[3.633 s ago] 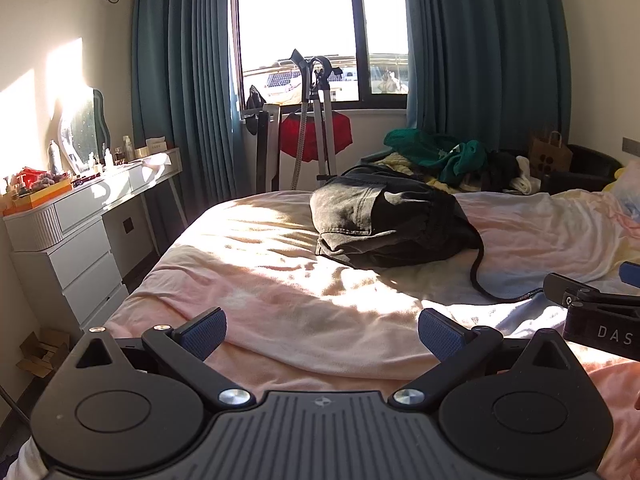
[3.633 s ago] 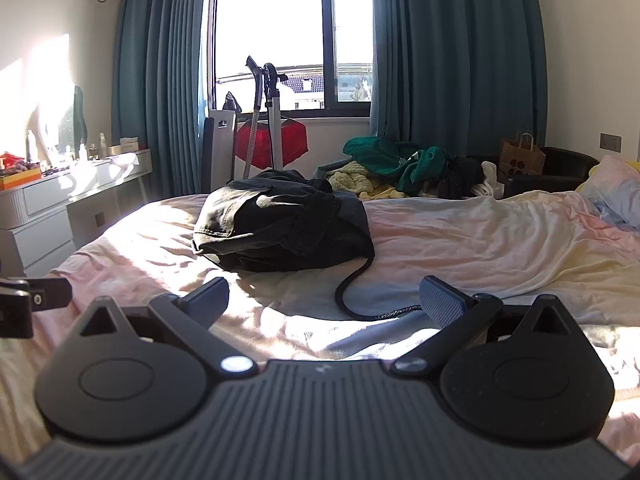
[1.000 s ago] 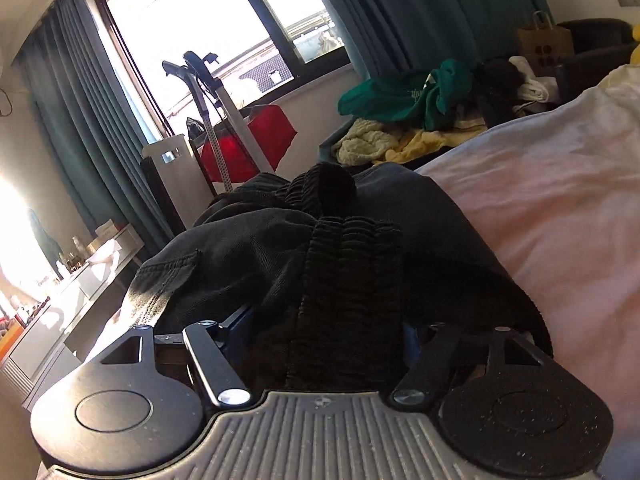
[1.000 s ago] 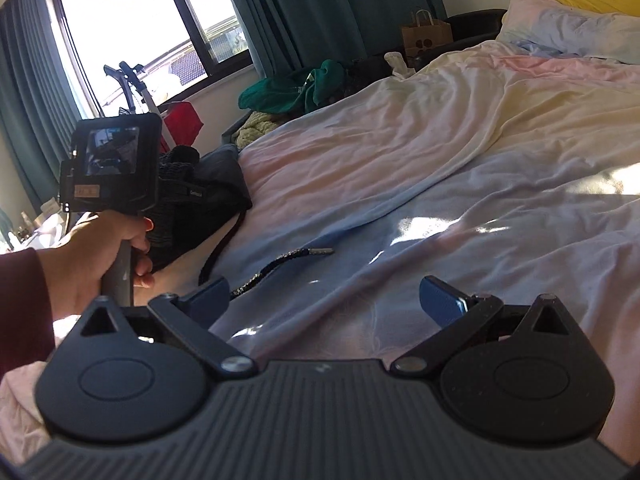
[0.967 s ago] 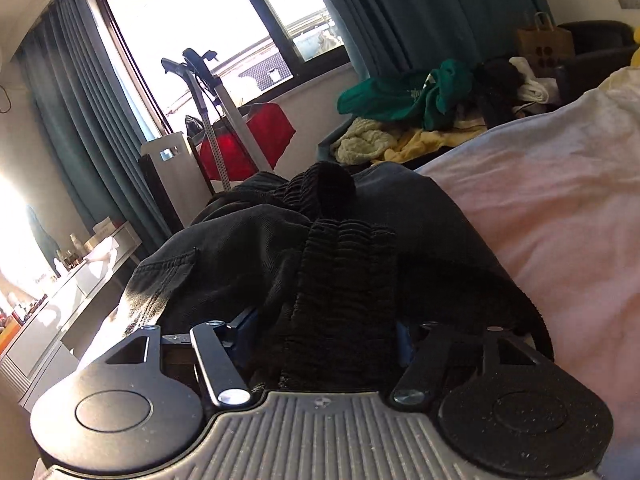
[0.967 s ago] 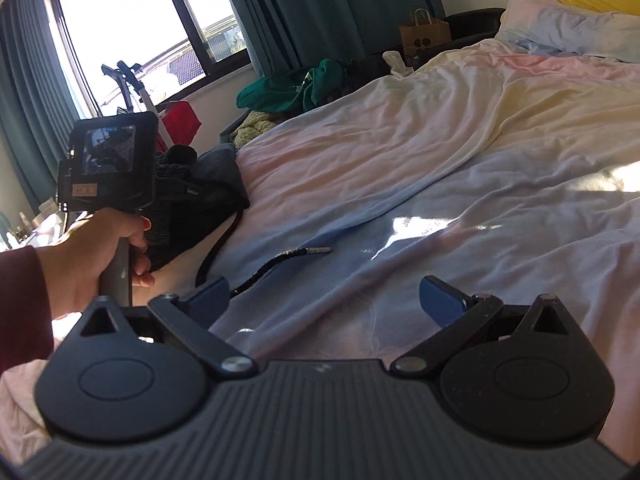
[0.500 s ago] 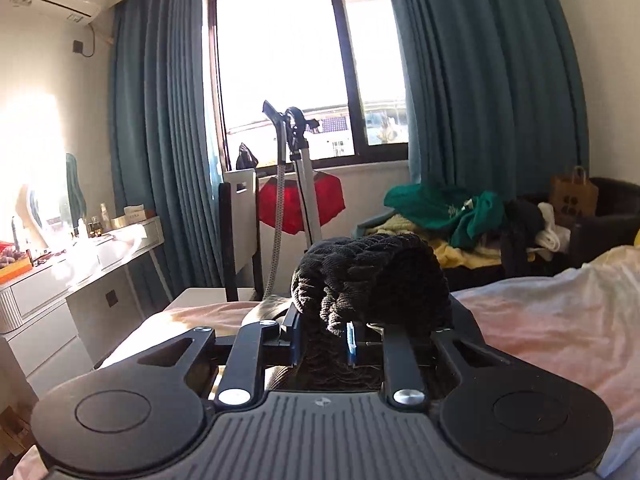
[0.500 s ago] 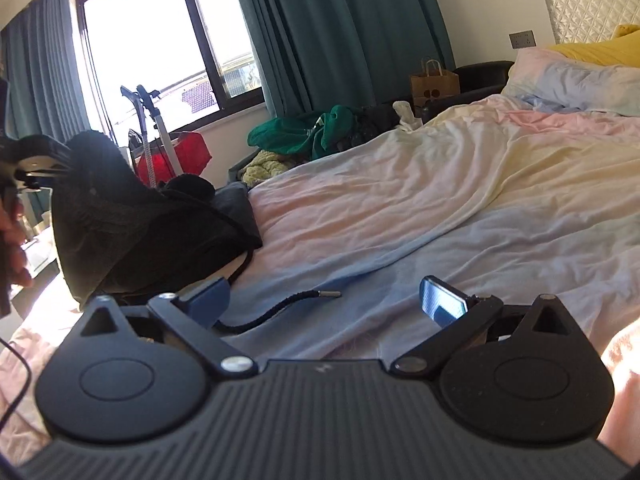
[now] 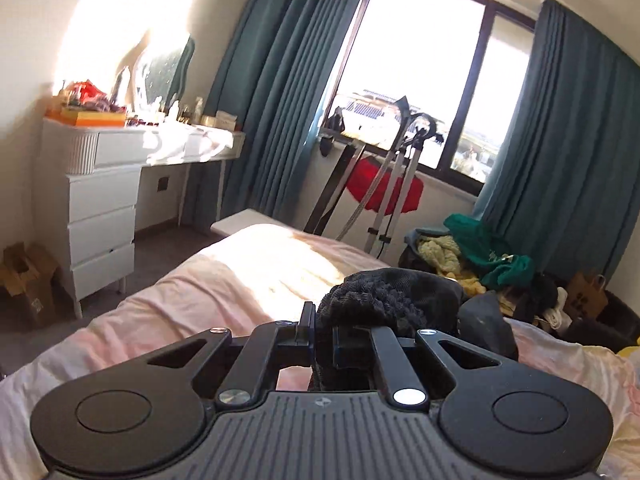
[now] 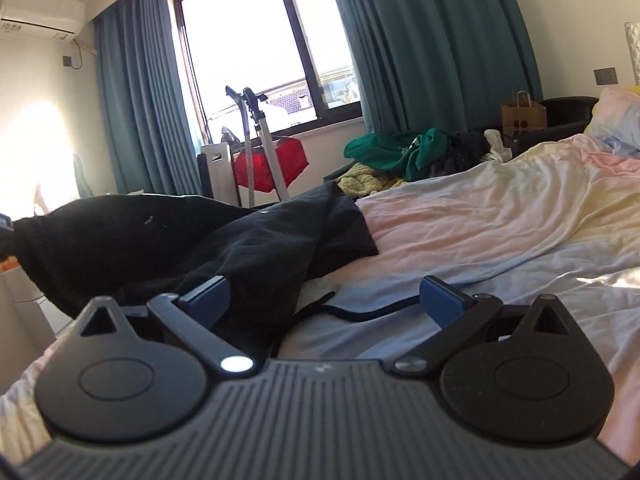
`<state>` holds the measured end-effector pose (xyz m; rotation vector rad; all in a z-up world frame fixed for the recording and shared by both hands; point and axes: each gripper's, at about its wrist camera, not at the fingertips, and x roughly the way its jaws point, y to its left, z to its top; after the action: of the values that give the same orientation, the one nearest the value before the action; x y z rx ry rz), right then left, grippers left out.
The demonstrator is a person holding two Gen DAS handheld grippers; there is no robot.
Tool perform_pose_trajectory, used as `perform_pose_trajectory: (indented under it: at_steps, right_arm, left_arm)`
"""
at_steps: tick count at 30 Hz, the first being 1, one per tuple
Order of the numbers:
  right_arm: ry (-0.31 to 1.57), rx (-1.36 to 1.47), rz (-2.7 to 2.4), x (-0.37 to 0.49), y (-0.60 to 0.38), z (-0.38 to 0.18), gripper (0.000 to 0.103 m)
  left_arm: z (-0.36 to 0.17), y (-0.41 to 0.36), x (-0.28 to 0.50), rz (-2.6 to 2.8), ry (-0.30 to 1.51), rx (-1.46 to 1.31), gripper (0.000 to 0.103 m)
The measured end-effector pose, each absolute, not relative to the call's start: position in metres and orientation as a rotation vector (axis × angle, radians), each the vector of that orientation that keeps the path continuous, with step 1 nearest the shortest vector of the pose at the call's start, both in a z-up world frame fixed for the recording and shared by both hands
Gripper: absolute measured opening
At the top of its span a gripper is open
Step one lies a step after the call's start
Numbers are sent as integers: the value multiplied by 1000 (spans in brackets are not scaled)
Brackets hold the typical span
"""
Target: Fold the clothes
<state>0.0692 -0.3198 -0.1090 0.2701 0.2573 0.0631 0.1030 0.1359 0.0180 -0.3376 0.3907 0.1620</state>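
Observation:
A black garment (image 9: 384,296) with a ribbed waistband lies on the pink and white bed sheet (image 9: 240,272). My left gripper (image 9: 322,328) is closing its jaws tight on the waistband and holds it lifted above the bed. In the right wrist view the garment (image 10: 180,240) stretches from the raised end at far left down onto the sheet (image 10: 480,216). My right gripper (image 10: 324,296) is open and low over the bed. Its left finger is at the cloth's near edge, and the black drawstring (image 10: 360,314) lies between the fingers.
A white dresser (image 9: 100,208) with clutter stands left of the bed, a cardboard box (image 9: 24,276) beside it. A garment steamer stand (image 9: 392,184) and a heap of clothes (image 9: 480,252) sit under the window. A paper bag (image 10: 523,116) and pillow (image 10: 616,116) are at right.
The left gripper closed on the waistband, lifted it off the pile and swung left while rolling. The right gripper moved closer to the garment, which is now pulled out leftward.

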Motion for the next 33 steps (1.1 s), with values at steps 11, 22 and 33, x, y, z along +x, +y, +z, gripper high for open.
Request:
perform_pose_trajectory:
  at_steps: [11, 22, 33]
  right_arm:
    - [524, 97, 210, 136, -243, -158, 81]
    - [479, 40, 230, 197, -208, -180, 58]
    - [453, 112, 261, 191, -221, -165, 23]
  left_arm:
    - [-54, 217, 116, 214, 493, -402, 9]
    - [-56, 194, 129, 205, 482, -317, 13]
    - [-50, 191, 138, 219, 498, -337, 13]
